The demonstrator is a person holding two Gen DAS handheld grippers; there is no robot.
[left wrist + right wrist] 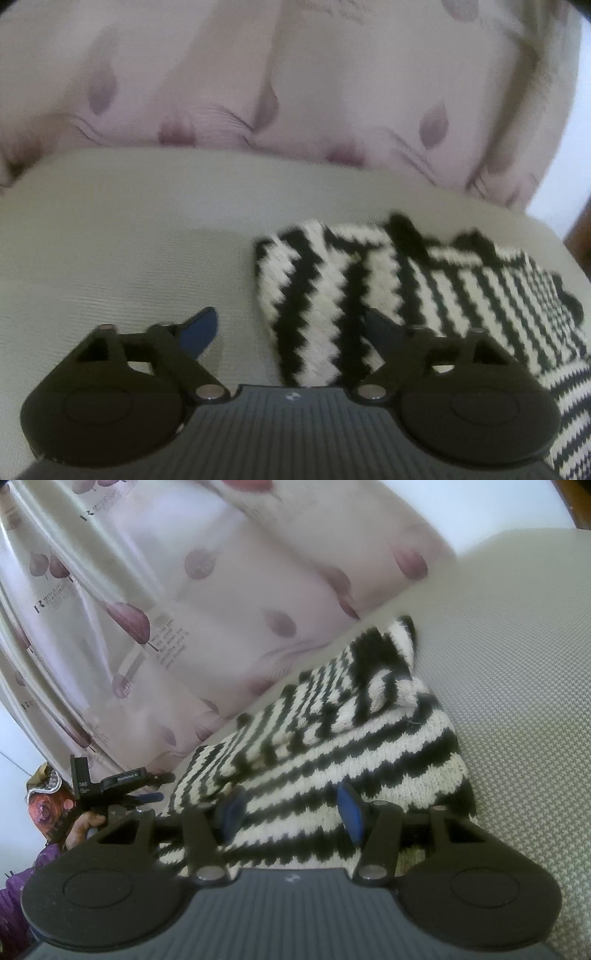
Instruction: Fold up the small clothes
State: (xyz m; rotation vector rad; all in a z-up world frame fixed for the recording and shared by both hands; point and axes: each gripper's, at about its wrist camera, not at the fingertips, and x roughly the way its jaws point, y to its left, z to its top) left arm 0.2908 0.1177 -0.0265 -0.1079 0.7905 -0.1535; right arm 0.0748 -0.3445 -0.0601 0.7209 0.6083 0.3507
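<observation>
Black-and-cream zigzag-striped knitted garment [406, 295] lies bunched on the pale grey woven surface [129, 240], close to the edge where a sheer pink curtain printed with mauve leaves [258, 74] hangs behind it. Both tongs stand wide apart and hold nothing: the left gripper [291, 332] straddles the garment's near corner, one blue-padded finger on bare surface and the other on the knit, while the right gripper [291, 808] hovers with both blue pads over the wool. To fold well, I judge each gripper should close on a single outer edge rather than a thick bunch, then lift together and carry the flap across evenly, since loose knit stretches and sags if pulled from one side. Only the right wrist view shows the folded, doubled-over part at the garment's far end and the person's hand [88, 821] holding the other tool; only the left view shows the open stretch of surface beside the corner.
</observation>
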